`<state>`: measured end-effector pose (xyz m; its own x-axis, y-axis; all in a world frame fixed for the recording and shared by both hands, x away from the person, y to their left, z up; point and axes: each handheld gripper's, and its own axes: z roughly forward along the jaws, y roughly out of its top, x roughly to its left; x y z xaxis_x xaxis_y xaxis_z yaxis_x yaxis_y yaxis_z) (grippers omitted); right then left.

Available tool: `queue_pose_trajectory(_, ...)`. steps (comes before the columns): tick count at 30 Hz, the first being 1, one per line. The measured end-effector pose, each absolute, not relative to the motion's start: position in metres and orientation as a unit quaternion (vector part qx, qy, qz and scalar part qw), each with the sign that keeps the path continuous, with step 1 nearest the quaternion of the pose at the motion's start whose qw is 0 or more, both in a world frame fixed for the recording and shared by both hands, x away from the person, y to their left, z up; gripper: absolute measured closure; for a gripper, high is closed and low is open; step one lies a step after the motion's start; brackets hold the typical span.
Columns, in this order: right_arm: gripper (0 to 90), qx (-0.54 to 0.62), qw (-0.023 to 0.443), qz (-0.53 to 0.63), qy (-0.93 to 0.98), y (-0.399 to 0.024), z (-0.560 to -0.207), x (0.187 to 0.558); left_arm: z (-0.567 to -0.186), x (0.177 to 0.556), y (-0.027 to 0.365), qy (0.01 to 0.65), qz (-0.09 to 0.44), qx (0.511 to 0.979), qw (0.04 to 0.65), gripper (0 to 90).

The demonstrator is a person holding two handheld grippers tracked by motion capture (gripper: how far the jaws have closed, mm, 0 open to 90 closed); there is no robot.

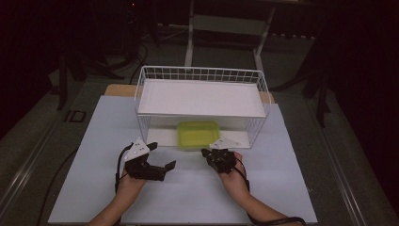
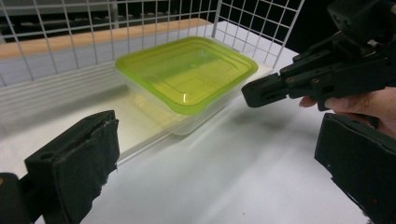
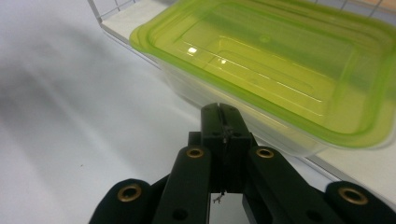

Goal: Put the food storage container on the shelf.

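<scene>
High view: left gripper (image 1: 162, 159) gapes wide, right gripper (image 1: 204, 152) pinched empty just beside the green-lidded box (image 1: 198, 134) front edge.

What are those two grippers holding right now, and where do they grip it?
Nothing. The left gripper is wide open over bare table, and the right gripper is shut on nothing, just short of the green-lidded container.

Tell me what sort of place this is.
Probably a lab or recording bench, not a kitchen: a white table in a dark room, a wire shelf holding a green-lidded box, and metal stand legs with cables on the floor behind.
</scene>
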<state>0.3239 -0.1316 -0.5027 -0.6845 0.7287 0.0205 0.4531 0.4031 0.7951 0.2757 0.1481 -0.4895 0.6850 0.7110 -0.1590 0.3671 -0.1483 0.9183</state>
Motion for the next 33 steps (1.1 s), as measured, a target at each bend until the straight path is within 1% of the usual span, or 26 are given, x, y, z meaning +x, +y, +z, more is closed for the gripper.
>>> queue_pose_trajectory(10, 89.8, 0.364, 0.168, 0.406, 0.821, -0.121, -0.511, 0.339, -0.492, 0.276, 0.152, 0.37, 0.178, 0.74, 0.533, 0.6)
queue_pose_trajectory(17, 89.7, 0.367, 0.184, 0.405, 0.817, -0.113, -0.514, 0.353, -0.495, 0.277, 0.154, 0.378, 0.177, 0.734, 0.536, 0.6)
queue_pose_trajectory(22, 89.6, 0.383, 0.18, 0.405, 0.81, -0.11, -0.517, 0.364, -0.496, 0.277, 0.154, 0.376, 0.178, 0.736, 0.533, 0.6)
queue_pose_trajectory(25, 89.6, 0.383, 0.19, 0.402, 0.81, -0.107, -0.517, 0.371, -0.496, 0.277, 0.154, 0.375, 0.178, 0.738, 0.532, 0.6)
queue_pose_trajectory(33, 89.6, 0.387, 0.195, 0.402, 0.806, -0.102, -0.517, 0.381, -0.496, 0.276, 0.156, 0.375, 0.179, 0.733, 0.539, 0.6)
